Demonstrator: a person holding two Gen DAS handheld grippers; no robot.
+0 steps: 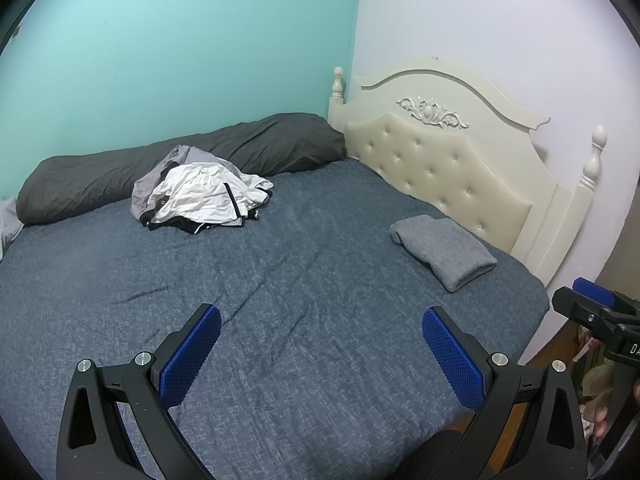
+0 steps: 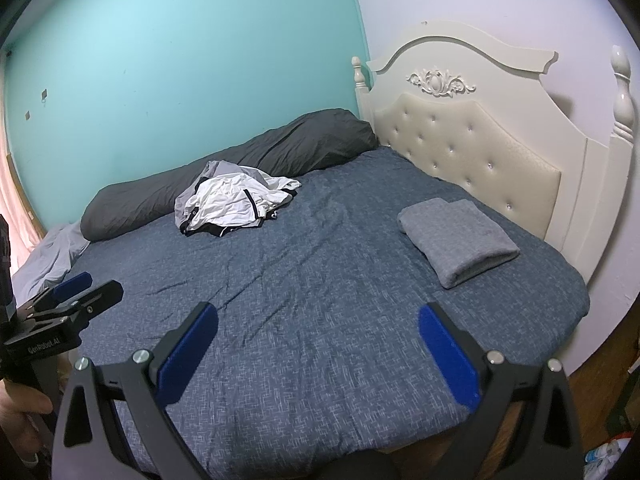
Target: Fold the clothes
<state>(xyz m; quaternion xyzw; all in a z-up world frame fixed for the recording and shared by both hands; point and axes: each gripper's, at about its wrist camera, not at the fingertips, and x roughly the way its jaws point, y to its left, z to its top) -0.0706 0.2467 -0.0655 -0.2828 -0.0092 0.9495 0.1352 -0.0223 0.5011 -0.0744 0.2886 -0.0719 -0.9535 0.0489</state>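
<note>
Far left, at the bed's end, a pale grey sheet (image 2: 52, 254) is bunched against the turquoise wall (image 1: 180, 48). A long dark grey bolster (image 1: 180, 164) lies along that wall, reaching the headboard corner. Against the bolster's near side sits the pile of unfolded clothes (image 1: 200, 196): white, grey and black garments heaped loosely on the bed's far half. The bed (image 1: 300, 280) is covered edge to edge with a blue-grey woven cover, lightly creased across the middle, otherwise bare. The left gripper (image 1: 321, 330) hangs over the near edge of the bed, its blue-padded fingers (image 1: 192, 360) spread wide with nothing between them. The right gripper (image 2: 318, 326) hangs likewise over the near edge, fingers equally wide apart and empty; a hand (image 2: 20, 408) shows at the lower left of the right wrist view. Right of centre, a folded grey garment (image 1: 442, 252) lies flat on the cover, just beside the headboard and well apart from the pile. The cream headboard (image 1: 440, 156) is tufted, with carved ornament and turned posts, set against a pale lilac wall (image 1: 500, 20). Wooden floor (image 2: 592, 392) shows at far right, with unidentifiable clutter.
</note>
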